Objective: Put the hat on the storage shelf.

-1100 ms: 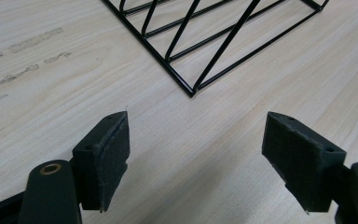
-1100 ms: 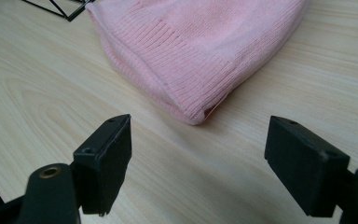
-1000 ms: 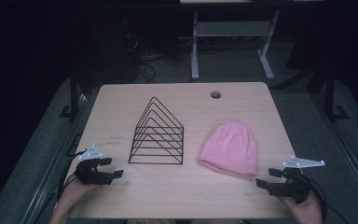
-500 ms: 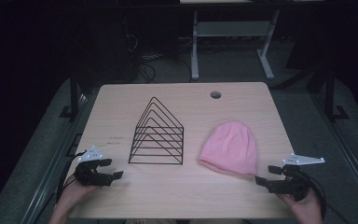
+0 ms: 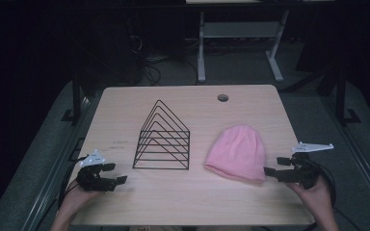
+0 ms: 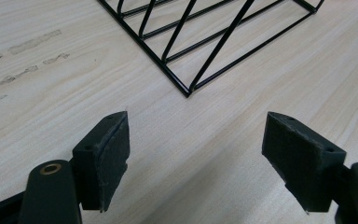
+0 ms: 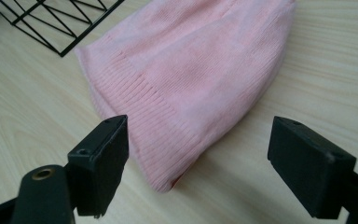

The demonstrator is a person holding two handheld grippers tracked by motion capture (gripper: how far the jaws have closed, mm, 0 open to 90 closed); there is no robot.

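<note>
The pink hat (image 5: 236,153) lies flat on the wooden table (image 5: 183,202), at about 4 o'clock from the table's middle. Its ribbed edge points toward the near side. There is bare wood all along the near edge.

The right gripper (image 5: 275,167) sits low at the hat's 3 o'clock, just beside the ribbed edge. Its jaws are wide apart and hold nothing. The left gripper (image 5: 114,173) rests at 8 o'clock, jaws wide apart too.

A black wire rack (image 5: 163,138) stands between them, at the hat's 9 o'clock, near but not touching.
</note>
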